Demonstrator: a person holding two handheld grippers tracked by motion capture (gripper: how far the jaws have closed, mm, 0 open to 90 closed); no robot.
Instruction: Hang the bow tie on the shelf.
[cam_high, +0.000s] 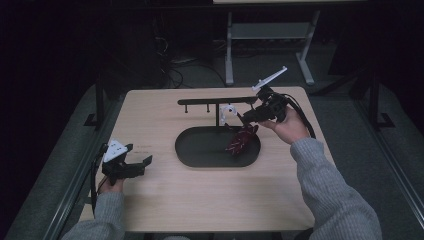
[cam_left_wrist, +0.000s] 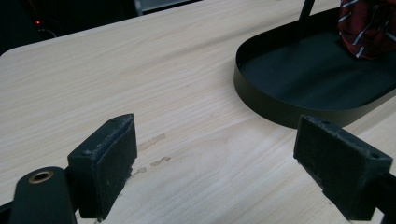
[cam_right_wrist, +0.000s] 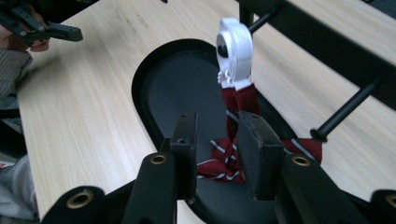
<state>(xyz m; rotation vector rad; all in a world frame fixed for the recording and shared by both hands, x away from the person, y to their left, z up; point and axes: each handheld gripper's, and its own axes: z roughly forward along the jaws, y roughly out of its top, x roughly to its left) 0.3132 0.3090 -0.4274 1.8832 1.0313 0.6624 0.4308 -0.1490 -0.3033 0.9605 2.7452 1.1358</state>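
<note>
On tray (cam_high: 200, 150): 1 necktie (cam_high: 242, 140).

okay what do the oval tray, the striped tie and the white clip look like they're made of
Oval tray: likely thin sheet metal, matte black, with a crisp upright rim. Striped tie: woven fabric, dark red, crumpling softly. White clip: probably moulded plastic, smooth.
</note>
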